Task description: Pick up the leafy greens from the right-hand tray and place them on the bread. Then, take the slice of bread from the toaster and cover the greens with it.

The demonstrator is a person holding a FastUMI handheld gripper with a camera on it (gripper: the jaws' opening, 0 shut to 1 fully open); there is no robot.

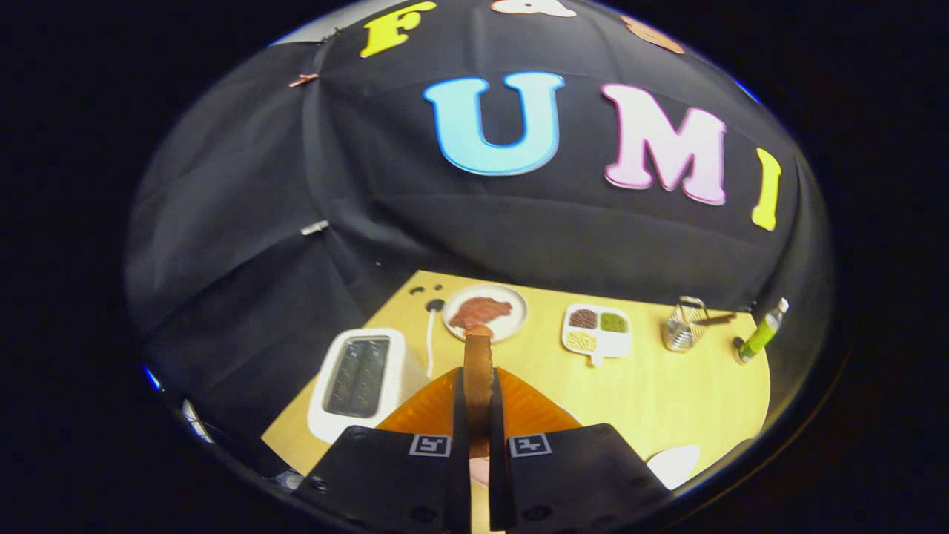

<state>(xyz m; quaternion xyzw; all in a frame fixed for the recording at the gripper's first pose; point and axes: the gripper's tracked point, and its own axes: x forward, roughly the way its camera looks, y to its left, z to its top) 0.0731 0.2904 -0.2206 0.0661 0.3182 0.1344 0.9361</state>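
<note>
Gripper (478,400) clamped on bread slice (478,371)

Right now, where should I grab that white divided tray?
Probably by the small tab on the near edge of the white divided tray, coming from the near side: it juts toward the fingers while the rest lies flat. The gripper is shut on the bread slice, so free it first.

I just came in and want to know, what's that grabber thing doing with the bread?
A person's handheld gripper is shut on a slice of bread, held upright on its edge between the two fingers, above the wooden table. The white toaster sits just beside the fingers, its slots looking empty. Beyond the fingers is a round plate with something reddish-brown on it, and a small divided tray.
</note>
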